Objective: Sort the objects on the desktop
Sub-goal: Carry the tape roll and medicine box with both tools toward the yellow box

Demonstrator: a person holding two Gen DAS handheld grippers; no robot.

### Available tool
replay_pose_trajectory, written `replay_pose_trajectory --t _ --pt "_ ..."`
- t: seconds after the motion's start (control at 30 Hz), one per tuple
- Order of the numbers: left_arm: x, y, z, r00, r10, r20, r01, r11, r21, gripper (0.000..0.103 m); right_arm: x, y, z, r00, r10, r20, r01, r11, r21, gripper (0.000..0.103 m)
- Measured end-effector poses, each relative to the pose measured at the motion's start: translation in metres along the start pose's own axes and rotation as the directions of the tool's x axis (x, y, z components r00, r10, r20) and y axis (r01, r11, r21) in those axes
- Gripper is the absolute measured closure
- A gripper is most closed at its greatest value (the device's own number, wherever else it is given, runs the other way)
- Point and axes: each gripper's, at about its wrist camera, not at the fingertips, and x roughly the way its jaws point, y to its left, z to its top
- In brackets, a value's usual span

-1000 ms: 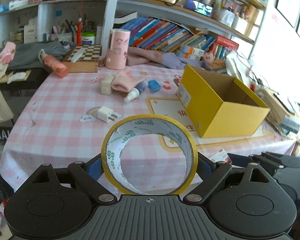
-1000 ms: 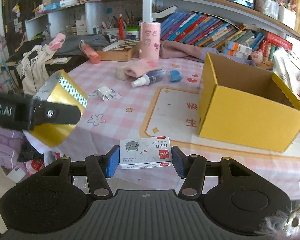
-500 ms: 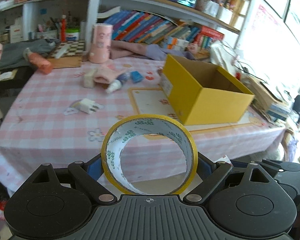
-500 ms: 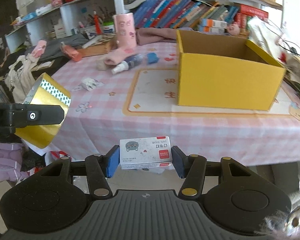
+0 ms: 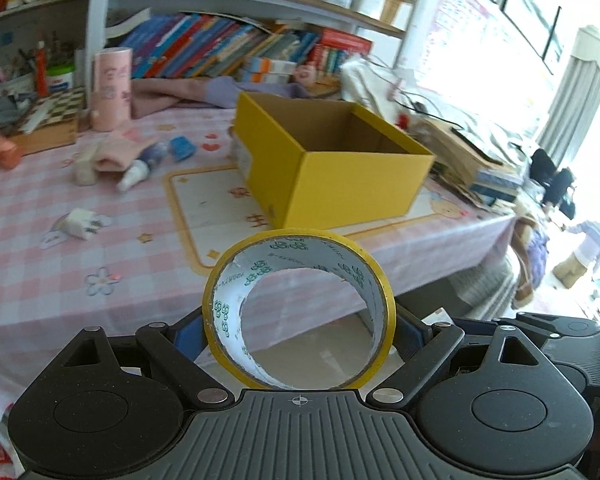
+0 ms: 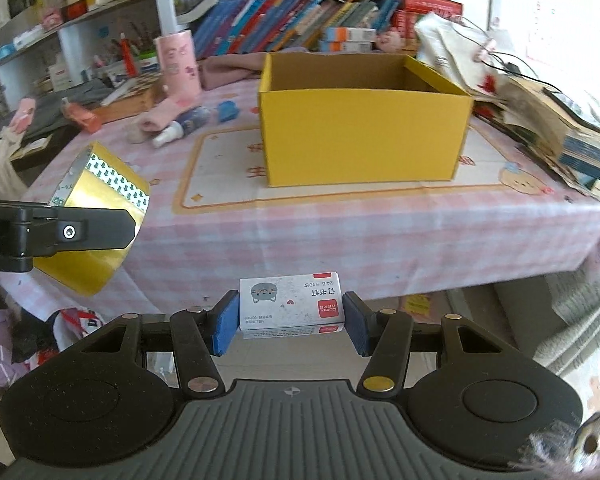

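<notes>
Your left claw (image 5: 299, 330) grips the tape roll (image 5: 299, 312); your right claw (image 6: 291, 322) clamps the staple box (image 6: 291, 306), both short of the yellow box (image 6: 362, 128).

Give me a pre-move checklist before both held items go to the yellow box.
1. Left tool shut on yellow roll of packing tape: ok.
2. Right tool shut on small white staple box: ok.
3. Open yellow cardboard box upright, top unobstructed: ok.
4. Box interior has room: cannot tell, floor hidden.
5. Tools over the pink checked tablecloth: not ok, both short of its edge.
6. Tools apart from each other: ok.
</notes>
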Motion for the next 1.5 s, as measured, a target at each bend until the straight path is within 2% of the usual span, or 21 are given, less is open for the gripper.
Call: replay_pose_trajectory --t 0.43,0.93,1.1,1.3,1.5 --pt "0.009 -0.020 0.001 0.999 -0.050 -0.020 0.051 0.997 0.059 0.011 -0.009 -0.017 -0.010 0.999 -0.045 -0.008 0.045 0.998 0.051 0.051" --pt "0.025 -0.031 0.014 0.998 -0.060 -0.005 0.060 0.995 0.082 0.011 -0.003 -0.032 0.000 0.998 -0.067 -0.001 0.067 0.997 0.049 0.051" --pt "0.035 -0.039 0.019 0.998 -0.064 -0.006 0.065 0.991 0.116 0.011 0.003 -0.041 0.004 0.997 -0.080 -0.008 0.080 0.995 0.054 0.051" --pt "0.043 -0.047 0.032 0.998 -0.048 0.026 0.044 0.986 0.158 0.011 0.011 -0.054 0.016 0.996 -0.094 0.013 0.092 0.993 0.067 0.051" --pt "0.049 -0.050 0.057 0.997 -0.051 0.062 0.042 0.989 0.140 0.011 0.019 -0.068 0.045 0.996 -0.072 0.056 0.067 0.994 0.087 0.051"
